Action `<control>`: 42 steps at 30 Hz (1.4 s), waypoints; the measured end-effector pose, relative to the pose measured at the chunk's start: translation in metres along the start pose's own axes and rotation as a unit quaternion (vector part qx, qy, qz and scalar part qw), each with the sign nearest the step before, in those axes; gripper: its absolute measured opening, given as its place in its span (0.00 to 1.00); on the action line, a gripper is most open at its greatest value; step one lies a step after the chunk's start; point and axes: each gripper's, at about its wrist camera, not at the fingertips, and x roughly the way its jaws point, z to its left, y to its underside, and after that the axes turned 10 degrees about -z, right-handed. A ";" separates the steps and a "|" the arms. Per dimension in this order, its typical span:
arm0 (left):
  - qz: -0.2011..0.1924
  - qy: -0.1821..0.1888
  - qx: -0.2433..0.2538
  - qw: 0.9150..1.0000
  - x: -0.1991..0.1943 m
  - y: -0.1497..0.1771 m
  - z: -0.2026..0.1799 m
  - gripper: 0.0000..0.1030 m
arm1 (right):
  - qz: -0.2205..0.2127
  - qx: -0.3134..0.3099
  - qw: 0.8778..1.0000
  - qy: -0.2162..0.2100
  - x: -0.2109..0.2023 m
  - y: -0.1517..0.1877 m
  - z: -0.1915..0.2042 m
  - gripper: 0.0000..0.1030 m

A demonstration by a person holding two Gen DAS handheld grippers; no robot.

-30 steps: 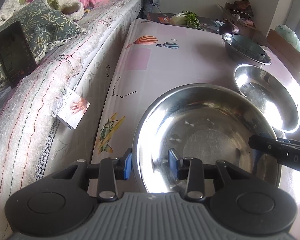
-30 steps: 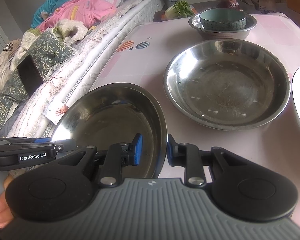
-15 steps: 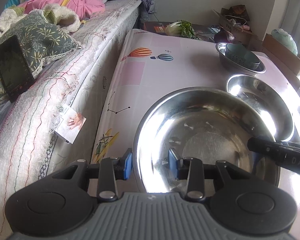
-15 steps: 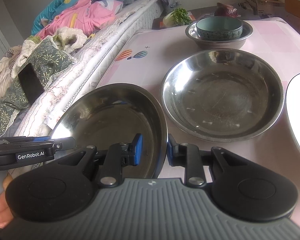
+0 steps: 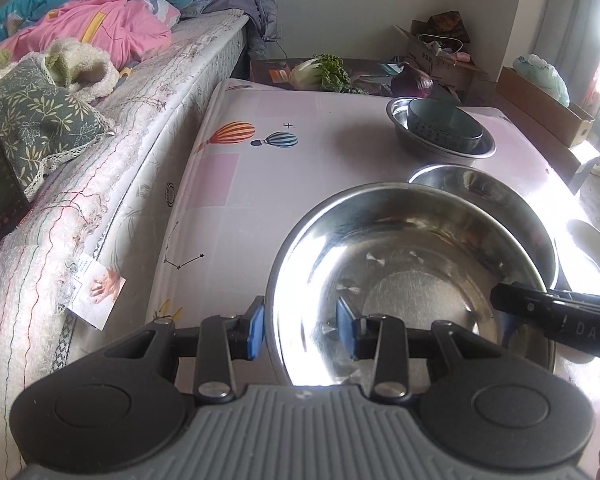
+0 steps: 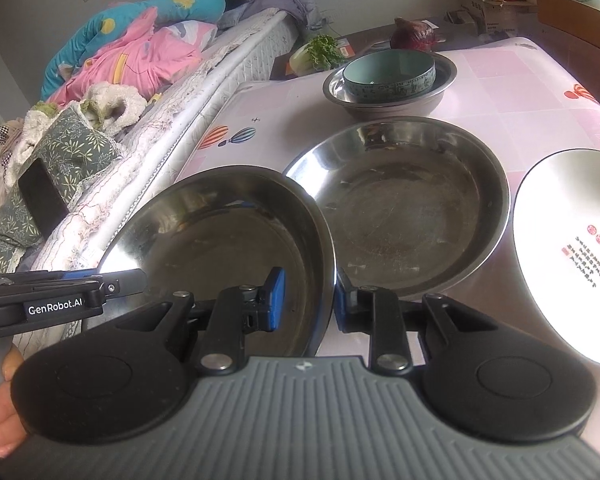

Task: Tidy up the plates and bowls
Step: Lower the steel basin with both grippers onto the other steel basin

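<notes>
Carrying this steel dish (image 6: 220, 236) two-handed: left gripper (image 5: 300, 326) pinches its left rim, right gripper (image 6: 306, 300) pinches the right rim. It hangs just above the table (image 5: 300, 168), its edge overlapping the bigger steel dish (image 6: 412, 208). I'd keep both sides level, centre it first, then lower it in without clanging.

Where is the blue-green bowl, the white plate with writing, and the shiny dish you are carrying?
Blue-green bowl (image 6: 388, 74): right wrist view, on its inside wall.
White plate with writing (image 6: 556, 216): right wrist view, on its bare white face.
Shiny dish being carried (image 5: 412, 264): left wrist view, on its inner floor.
</notes>
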 end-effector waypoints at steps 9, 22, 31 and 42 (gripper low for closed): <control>-0.005 0.023 0.021 0.999 0.016 -0.016 -0.032 0.36 | -0.008 0.021 0.999 0.026 -0.006 -0.007 -0.032 0.25; 0.008 0.050 0.045 0.998 0.046 -0.028 -0.073 0.36 | -0.015 0.047 0.997 0.059 -0.003 -0.017 -0.073 0.26; 0.016 0.070 0.042 0.997 0.064 -0.037 -0.087 0.36 | -0.018 0.046 0.995 0.081 0.003 -0.027 -0.088 0.27; 0.007 0.083 0.021 0.996 0.065 -0.040 -0.082 0.36 | -0.060 0.026 0.990 0.125 -0.010 -0.042 -0.096 0.35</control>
